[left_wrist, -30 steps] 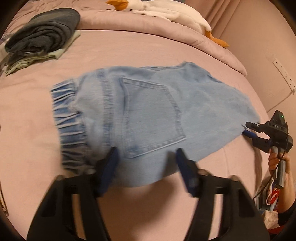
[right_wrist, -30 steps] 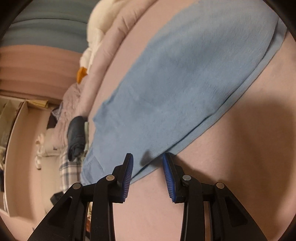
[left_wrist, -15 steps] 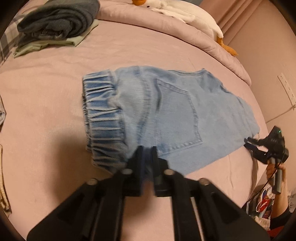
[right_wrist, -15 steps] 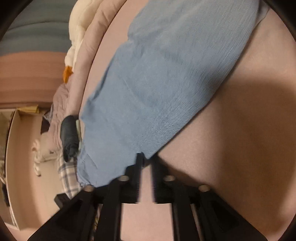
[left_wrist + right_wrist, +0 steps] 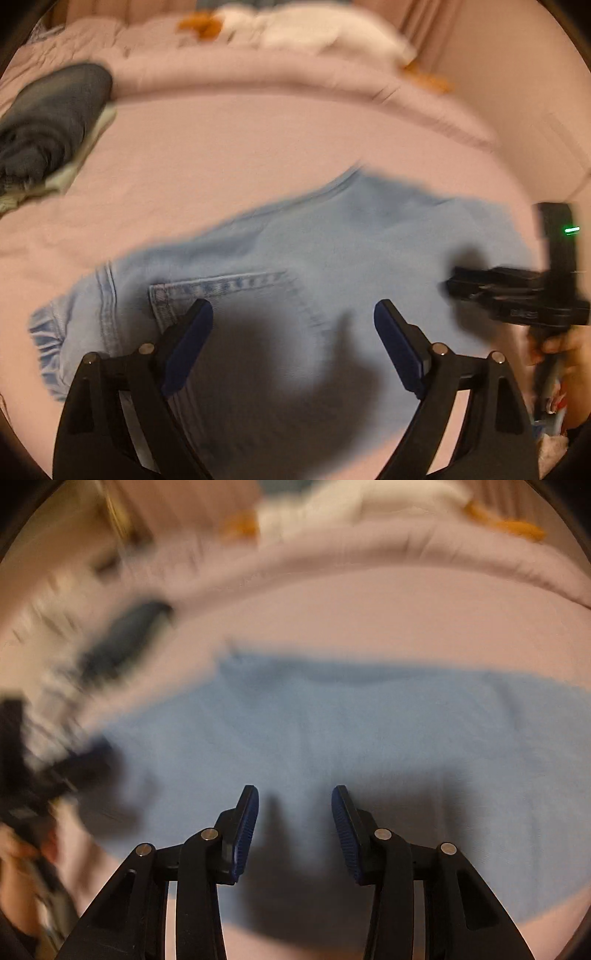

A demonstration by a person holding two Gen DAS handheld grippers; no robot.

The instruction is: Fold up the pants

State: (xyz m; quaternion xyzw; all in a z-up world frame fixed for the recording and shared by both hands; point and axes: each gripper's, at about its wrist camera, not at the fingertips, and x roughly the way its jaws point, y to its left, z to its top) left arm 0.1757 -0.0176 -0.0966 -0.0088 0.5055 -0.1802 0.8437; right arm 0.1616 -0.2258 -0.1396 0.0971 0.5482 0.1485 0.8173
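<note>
Lying flat: one pants (image 5: 332,258).

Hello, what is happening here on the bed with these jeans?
A person holding a gripper in each hand is folding light blue jeans on a pink bed. The left gripper and the right gripper have just been opening; both hang over the denim with nothing between their fingers. A pile of folded dark clothes lies further back.

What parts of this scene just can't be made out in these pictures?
- Left wrist view: white toy at the top, blurred by motion.
- Left wrist view: light blue pants, near edge hidden behind the left hand-held gripper.
- Right wrist view: dark clothes pile, smeared beyond recognition.
</note>
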